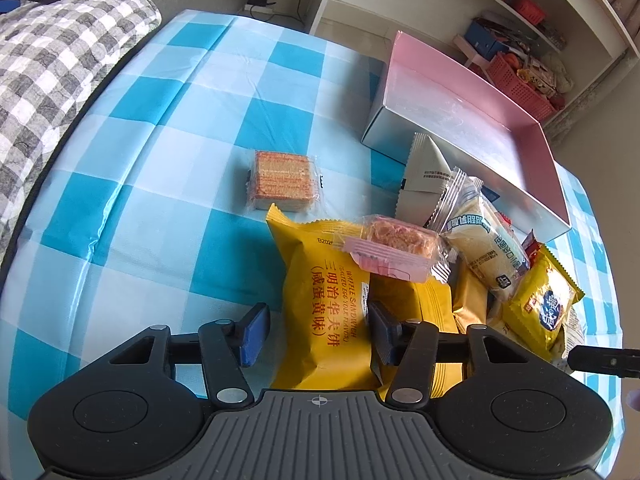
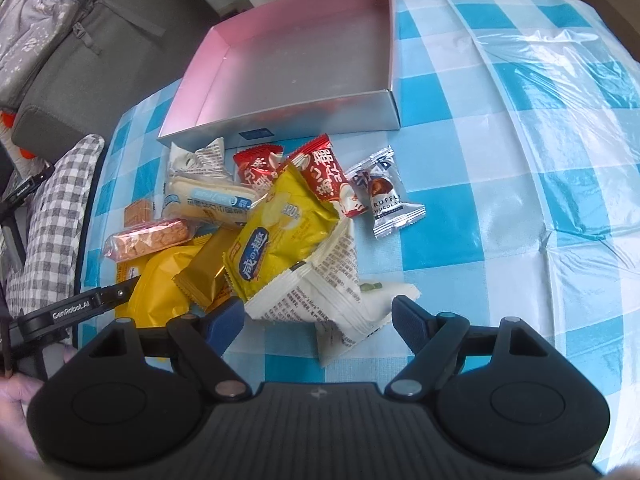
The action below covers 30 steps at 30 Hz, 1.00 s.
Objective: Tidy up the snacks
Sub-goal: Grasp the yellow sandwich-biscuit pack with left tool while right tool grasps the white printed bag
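Observation:
On the blue checked tablecloth lies a heap of snacks beside an empty silver box with a pink inside [image 1: 384, 128] [image 2: 300, 120]. My left gripper [image 1: 318, 330] is open, its pads either side of a yellow waffle sandwich packet [image 1: 328, 300]; the left pad stands just clear of it. A pink-tray cake [image 1: 394, 246] rests on that packet's top. My right gripper [image 2: 320, 318] is open astride white printed packets [image 2: 320, 296], pads near their edges. Above these lie a yellow cracker packet [image 2: 280, 236], a gold bar [image 2: 204, 276], red packets [image 2: 324, 176] and a truffle chocolate [image 2: 384, 196].
A clear-wrapped wafer block [image 1: 282, 180] lies apart to the left of the heap. A grey checked cushion [image 1: 60, 72] borders the table's left side and shelves [image 1: 520, 20] stand behind the box. The left gripper's finger [image 2: 80, 308] reaches in over the yellow packet.

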Available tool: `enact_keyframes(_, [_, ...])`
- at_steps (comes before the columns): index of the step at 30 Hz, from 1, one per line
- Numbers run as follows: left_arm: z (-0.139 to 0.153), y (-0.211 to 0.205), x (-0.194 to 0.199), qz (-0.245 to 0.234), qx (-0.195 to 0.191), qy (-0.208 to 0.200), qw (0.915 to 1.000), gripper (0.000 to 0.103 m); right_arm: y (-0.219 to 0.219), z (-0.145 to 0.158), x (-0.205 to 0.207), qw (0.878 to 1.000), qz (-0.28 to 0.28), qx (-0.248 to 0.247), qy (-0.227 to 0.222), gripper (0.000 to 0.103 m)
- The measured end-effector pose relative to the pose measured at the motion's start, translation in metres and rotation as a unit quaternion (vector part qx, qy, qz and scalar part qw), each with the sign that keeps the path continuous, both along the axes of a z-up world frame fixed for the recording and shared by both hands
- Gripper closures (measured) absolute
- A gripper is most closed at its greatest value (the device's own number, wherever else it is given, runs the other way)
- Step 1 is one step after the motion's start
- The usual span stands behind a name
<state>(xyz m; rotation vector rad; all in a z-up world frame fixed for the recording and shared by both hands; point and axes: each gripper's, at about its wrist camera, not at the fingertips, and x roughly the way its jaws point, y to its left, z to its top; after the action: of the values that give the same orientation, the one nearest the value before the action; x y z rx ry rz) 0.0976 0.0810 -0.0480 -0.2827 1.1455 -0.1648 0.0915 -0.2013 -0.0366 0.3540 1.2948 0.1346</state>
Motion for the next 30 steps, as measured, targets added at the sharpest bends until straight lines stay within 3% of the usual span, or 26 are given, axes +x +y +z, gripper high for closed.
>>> enact_keyframes(8, [-0.001, -0.011, -0.003, -0.014, 0.042, -0.011, 0.9989, 0.064, 0.013, -0.020, 0.003, 0.996, 0.051, -0.072, 0.014, 0.025])
enact_keyframes(16, [0.003, -0.013, -0.008, -0.028, 0.068, -0.021, 0.9971, 0.068, 0.030, -0.023, -0.002, 0.989, 0.076, -0.121, -0.048, 0.049])
enact_keyframes(21, [0.009, -0.011, -0.017, -0.025, 0.057, -0.026, 0.9977, 0.069, 0.036, -0.016, -0.009, 0.987, 0.080, -0.125, -0.068, 0.066])
enact_keyframes(30, [0.021, -0.005, -0.047, -0.006, 0.042, -0.038, 0.9984, 0.070, 0.035, -0.003, -0.017, 0.984, 0.068, -0.140, -0.085, 0.068])
